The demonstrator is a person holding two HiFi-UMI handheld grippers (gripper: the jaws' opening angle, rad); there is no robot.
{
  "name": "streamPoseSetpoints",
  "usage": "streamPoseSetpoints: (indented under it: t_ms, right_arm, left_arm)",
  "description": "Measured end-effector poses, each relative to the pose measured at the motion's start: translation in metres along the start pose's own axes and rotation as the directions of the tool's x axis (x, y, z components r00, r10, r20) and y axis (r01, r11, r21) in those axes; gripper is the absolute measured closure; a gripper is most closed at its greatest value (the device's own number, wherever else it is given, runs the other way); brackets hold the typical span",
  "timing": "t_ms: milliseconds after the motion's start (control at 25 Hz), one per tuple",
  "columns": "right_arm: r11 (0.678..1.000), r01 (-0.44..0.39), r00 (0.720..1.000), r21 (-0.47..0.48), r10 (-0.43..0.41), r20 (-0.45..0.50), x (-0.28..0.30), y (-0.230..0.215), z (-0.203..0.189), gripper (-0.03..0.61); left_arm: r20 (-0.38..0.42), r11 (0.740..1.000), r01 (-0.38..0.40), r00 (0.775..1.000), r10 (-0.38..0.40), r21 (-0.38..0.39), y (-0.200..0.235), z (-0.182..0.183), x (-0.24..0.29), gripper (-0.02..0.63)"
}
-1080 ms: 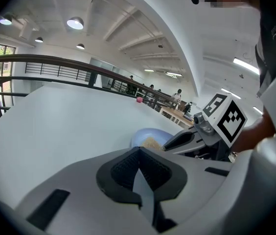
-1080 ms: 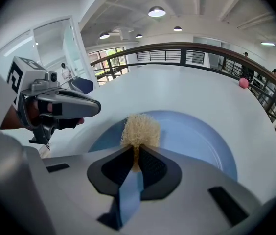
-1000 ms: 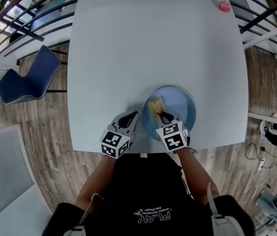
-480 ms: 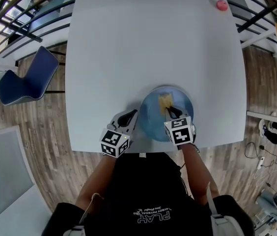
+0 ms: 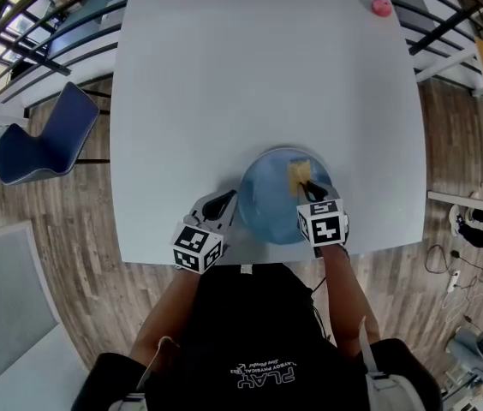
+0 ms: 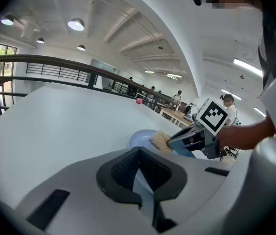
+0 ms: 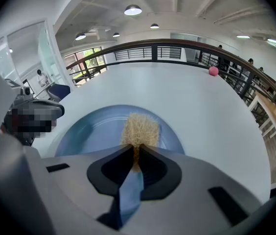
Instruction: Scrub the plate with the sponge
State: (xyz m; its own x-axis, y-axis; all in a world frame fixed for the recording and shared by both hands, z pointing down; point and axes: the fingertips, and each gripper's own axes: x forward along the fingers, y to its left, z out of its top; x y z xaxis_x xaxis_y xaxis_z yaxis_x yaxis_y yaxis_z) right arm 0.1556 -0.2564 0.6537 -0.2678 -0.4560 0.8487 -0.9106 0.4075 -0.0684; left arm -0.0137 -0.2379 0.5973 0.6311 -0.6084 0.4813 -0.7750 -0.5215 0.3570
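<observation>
A blue plate [image 5: 267,205] sits near the white table's front edge. My right gripper [image 5: 309,187] is shut on a tan sponge [image 5: 298,172], which presses on the right part of the plate. In the right gripper view the sponge [image 7: 140,129] sticks out past the jaw tips of the right gripper [image 7: 135,152] over the plate [image 7: 91,129]. My left gripper [image 5: 229,200] is at the plate's left rim, shut on it. In the left gripper view the left gripper [image 6: 139,151] hides the near rim of the plate [image 6: 140,138], and the sponge [image 6: 161,140] and the right gripper [image 6: 177,143] show beyond.
The white table [image 5: 259,75] stretches far behind the plate. A small pink ball [image 5: 380,7] lies at its far right corner. A blue chair [image 5: 44,139] stands on the wooden floor to the left. Railings run behind the table.
My right gripper has carried the sponge across the plate from its left-middle to its right side. The left gripper has stayed at the plate's left rim.
</observation>
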Motion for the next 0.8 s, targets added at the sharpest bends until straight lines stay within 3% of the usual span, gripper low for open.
streamPoseSetpoints:
  t_ms: [360, 800]
  right_arm:
    - [1.0, -0.007, 1.0, -0.01, 0.007, 0.013, -0.005, 0.008, 0.0, 0.534]
    - [0.987, -0.133, 0.991, -0.093, 0.134, 0.001, -0.003, 0.08, 0.001, 0.534]
  left_arm:
    - [0.011, 1.0, -0.021, 1.0, 0.021, -0.006, 0.008, -0.001, -0.008, 0.601]
    - [0.018, 0.999, -0.034, 0.999, 0.034, -0.021, 0.012, -0.009, -0.02, 0.601]
